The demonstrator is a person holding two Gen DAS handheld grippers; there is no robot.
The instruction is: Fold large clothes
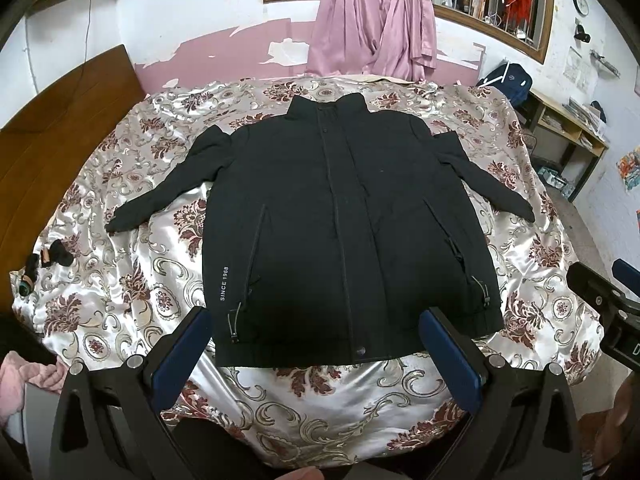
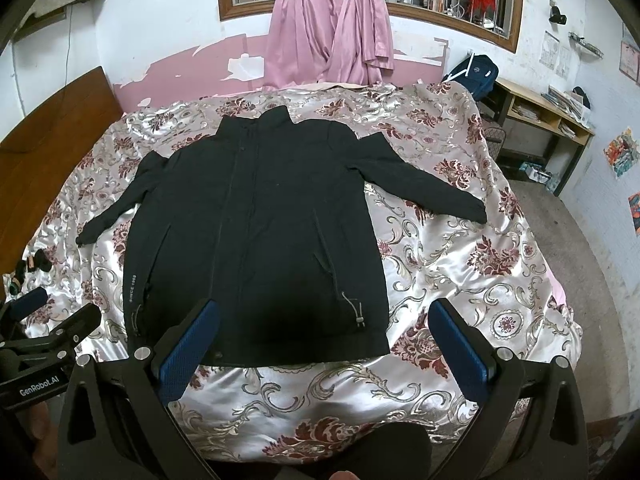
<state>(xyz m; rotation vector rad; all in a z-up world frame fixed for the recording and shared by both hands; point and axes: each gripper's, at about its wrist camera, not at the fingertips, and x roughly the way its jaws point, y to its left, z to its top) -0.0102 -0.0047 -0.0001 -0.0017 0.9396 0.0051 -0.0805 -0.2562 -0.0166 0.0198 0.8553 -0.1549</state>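
While the black jacket lies flat, both claws hover wide open, seemingly empty.

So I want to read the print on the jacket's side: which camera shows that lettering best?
The left wrist view: the white lettering on the black jacket reads "SINCE 1968" clearly, near the hem. In the right wrist view the same lettering sits farther off to the side, smaller and barely legible.

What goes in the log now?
jacket: flat, unfolded on bed | left gripper: open, empty | right gripper: open, empty
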